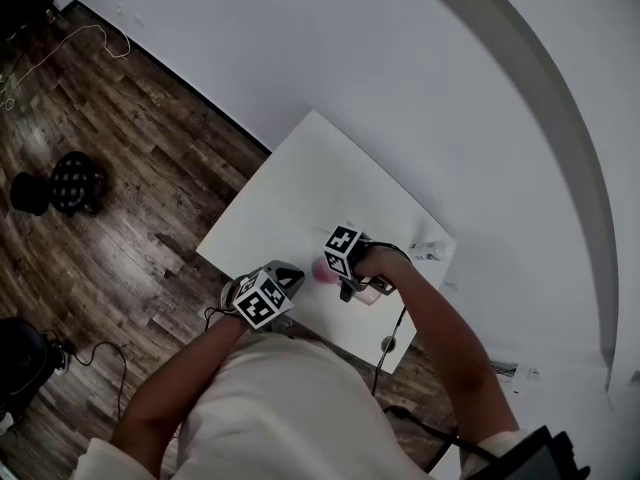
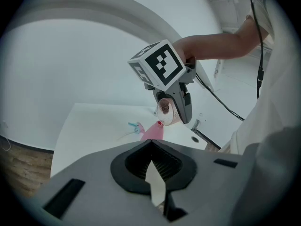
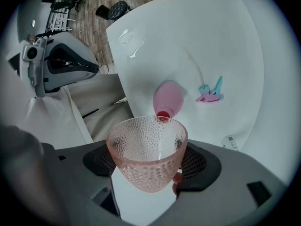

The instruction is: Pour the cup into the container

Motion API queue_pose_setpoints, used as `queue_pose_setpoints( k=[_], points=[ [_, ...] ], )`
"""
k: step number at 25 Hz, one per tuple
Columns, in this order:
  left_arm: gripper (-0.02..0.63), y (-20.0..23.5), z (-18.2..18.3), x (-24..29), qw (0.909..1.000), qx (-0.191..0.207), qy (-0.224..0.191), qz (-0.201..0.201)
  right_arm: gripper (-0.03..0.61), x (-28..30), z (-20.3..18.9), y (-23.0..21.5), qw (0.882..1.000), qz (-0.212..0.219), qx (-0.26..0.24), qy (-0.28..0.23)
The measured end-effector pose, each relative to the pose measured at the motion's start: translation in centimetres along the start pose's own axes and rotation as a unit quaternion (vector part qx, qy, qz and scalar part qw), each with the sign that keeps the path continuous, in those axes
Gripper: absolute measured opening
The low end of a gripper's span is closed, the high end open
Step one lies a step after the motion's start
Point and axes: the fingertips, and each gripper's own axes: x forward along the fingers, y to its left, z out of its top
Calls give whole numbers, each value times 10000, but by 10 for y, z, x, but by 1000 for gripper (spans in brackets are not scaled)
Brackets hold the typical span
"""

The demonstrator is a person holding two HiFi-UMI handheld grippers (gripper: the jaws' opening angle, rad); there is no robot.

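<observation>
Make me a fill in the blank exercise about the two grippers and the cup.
The right gripper holds a dimpled ____ glass cup between its jaws.
The cup's rim tips over the pink plastic bottle's ____ mouth.
The left gripper's jaws are ____, with nothing between them.
Missing words: pink; red; shut.

Dimpled pink cup (image 3: 146, 157), tilted, rim just over the red mouth of the upright pink container (image 3: 168, 97)

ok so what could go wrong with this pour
1. The rim of the cup is much wider than the red mouth of the pink bottle, so the pour may miss onto the table.
2. The left gripper is shut and off the pink bottle, so a nudge from the cup in the right gripper could tip it.
</observation>
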Motion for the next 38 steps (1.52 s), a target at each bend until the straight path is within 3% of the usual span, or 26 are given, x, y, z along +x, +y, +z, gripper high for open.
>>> queue_pose_setpoints(
  k=[4,7,10,15,20,29,35,38],
  points=[
    [11,4,-1,-9,9999,119,108,21,383,-8,7,5,9986,12,45,-518],
    [11,10,-1,-20,9997,195,146,77,383,-22,13,11,9914,36,186,-1292],
    [11,15,4,-28,9997,201,74,139,383,-39,14,15,9752,44,371,-2180],
    [11,17,31,-38,9995,83,-192,251,383,-59,0,13,9374,-122,589,-3430],
    [11,11,53,-49,9981,-63,-492,362,383,-70,-24,18,8883,-96,854,-4511],
    [11,-11,118,-51,9901,-248,-1170,732,383,-95,-96,4,7836,-173,1269,-6079],
    [11,-40,148,-52,9837,-239,-1538,904,383,-121,-152,3,7030,-389,1320,-6978],
    [11,-52,159,-53,9809,-156,-1658,1010,383,-125,-172,3,6805,-490,1296,-7196]
  ],
)
